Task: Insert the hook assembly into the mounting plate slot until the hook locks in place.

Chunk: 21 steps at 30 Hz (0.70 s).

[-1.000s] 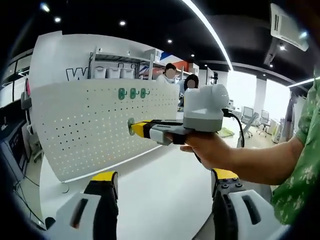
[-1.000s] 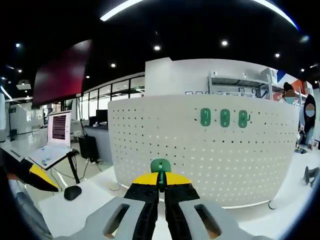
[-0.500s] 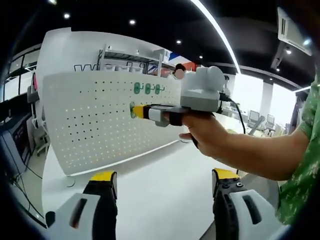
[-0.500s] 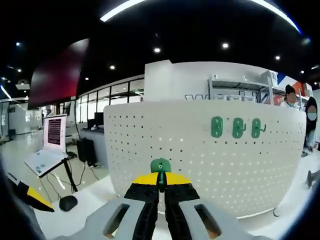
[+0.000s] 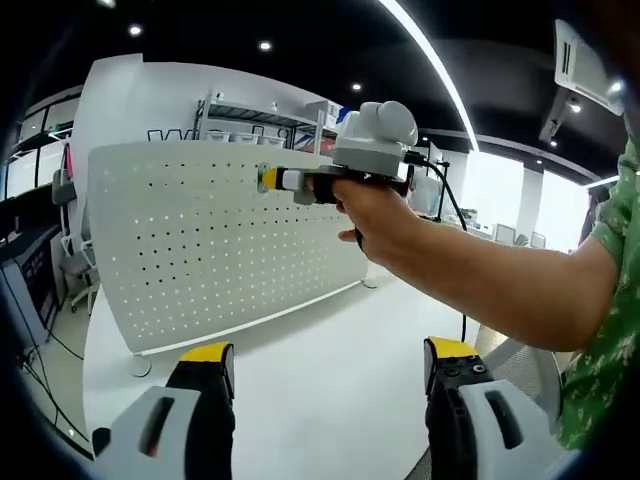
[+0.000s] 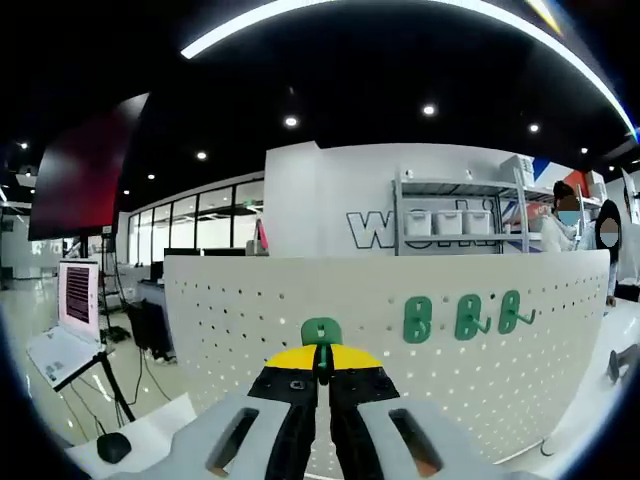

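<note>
In the right gripper view my right gripper [image 6: 321,365] is shut on a small green hook [image 6: 321,331], held upright just before the white perforated mounting plate [image 6: 250,310]. Three green hooks [image 6: 466,316] hang in a row on the plate, to the right of the held one and at about its height. In the left gripper view a hand holds the right gripper [image 5: 270,180] with its tip near the top edge of the mounting plate [image 5: 200,240]. My left gripper [image 5: 330,360] stands open low over the table, its yellow-tipped fingers [image 5: 208,353] wide apart with nothing between them.
The plate stands upright on a white table [image 5: 330,340]. A laptop on a stand [image 6: 70,310] and a mouse [image 6: 113,447] sit to the left. A shelf with white bins [image 6: 450,220] and people [image 6: 565,215] are behind the plate.
The right gripper has risen with the hook, from the plate's middle rows to its upper part, level with the three mounted hooks. The left gripper stays open and low.
</note>
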Available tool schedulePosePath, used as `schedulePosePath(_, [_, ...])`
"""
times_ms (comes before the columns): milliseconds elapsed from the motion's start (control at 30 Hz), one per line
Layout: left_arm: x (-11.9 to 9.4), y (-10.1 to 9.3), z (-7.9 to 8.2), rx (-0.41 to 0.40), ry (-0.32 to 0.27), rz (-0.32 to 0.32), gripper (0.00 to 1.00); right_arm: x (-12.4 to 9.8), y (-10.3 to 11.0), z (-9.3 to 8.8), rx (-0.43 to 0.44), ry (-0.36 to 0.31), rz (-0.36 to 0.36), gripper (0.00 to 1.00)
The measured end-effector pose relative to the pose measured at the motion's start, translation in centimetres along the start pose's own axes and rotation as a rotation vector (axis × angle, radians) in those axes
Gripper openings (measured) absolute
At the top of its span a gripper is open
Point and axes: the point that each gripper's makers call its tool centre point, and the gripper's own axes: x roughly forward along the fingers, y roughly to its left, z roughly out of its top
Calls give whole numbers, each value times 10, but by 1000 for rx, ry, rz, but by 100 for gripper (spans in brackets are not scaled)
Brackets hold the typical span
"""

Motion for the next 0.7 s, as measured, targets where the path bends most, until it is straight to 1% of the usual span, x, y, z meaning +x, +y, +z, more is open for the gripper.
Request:
schedulePosePath(233, [2, 4, -1, -2, 2, -11, 79, 12, -8, 3, 23, 2, -39, 1])
schedulePosePath(433, [4, 6, -3, -8, 2, -23, 78, 19, -18, 12, 32, -8, -72, 1])
schedulePosePath(567, [4, 6, -3, -8, -2, -27, 79, 24, -23, 13, 45, -7, -83, 1])
schedulePosePath(700, [6, 5, -4, -8, 2, -32, 79, 27, -25, 13, 44, -4, -87, 1])
